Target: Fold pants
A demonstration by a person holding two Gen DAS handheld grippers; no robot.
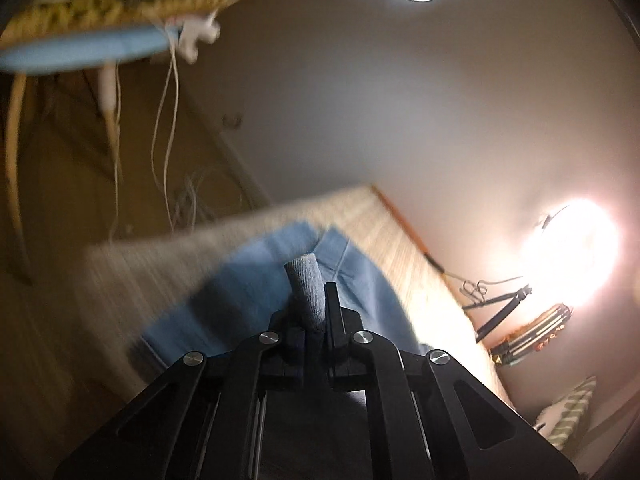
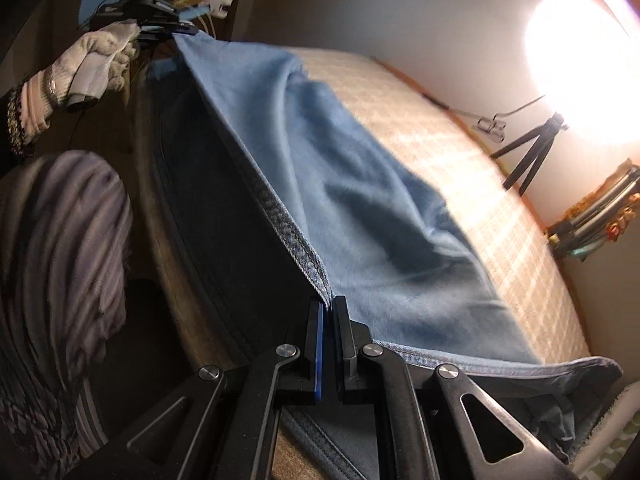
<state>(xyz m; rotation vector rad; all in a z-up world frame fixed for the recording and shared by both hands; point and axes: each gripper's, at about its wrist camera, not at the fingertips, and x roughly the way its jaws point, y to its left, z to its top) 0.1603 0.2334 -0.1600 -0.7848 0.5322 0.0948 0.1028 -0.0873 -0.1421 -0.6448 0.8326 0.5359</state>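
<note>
both grippers are clamped on the blue pants [image 2: 352, 184], each at one end of a stitched hem edge. right gripper [image 2: 329, 308] has its jaws pressed nearly together on the hem corner, the denim rising straight out from between the pads. from there the hem runs taut up and to the left across the right wrist view to the left gripper [image 2: 176, 26], held by a hand in a white knit glove [image 2: 96, 60]. in the left wrist view the left gripper [image 1: 316, 300] is closed too, a small grey-blue roll of fabric standing up between its fingers. below the stretched edge the pants hang and drape down onto a checked beige mattress [image 2: 460, 152], the lit side facing the bright lamp [image 2: 580, 76]. the garment's long axis runs away from the hem across the mattress, its lower folds bunching at the right. a striped sleeve [image 2: 60, 248] sits at the left.
</note>
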